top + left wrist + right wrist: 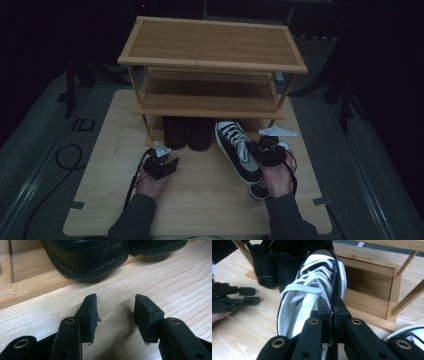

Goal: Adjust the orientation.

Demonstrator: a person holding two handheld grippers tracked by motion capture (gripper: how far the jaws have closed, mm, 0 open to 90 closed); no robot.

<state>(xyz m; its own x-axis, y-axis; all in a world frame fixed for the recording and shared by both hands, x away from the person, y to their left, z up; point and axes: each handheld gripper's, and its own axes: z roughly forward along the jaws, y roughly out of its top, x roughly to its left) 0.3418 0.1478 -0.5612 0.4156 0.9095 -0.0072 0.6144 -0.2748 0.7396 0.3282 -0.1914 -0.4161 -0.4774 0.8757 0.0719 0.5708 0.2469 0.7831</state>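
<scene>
At table's right front, beside rack (212, 65): right gripper (332, 302) pressed together on side wall of black-and-white sneaker (237, 150), toe aimed at open half of bottom shelf next to black boots (187, 132), second sneaker (260, 190) near right wrist. Left gripper (115, 311) spread, holding nothing, low over table (175, 285) just short of boots. Judged risk: thin pinch on soft canvas, so shoe could swing or slip loose, or toe snag rack's post.

Your black-and-white lace-up sneaker (239, 151) lies before the three-tier wooden rack's (212, 64) right end, beside the black boots (187, 132) on its bottom shelf.
</scene>
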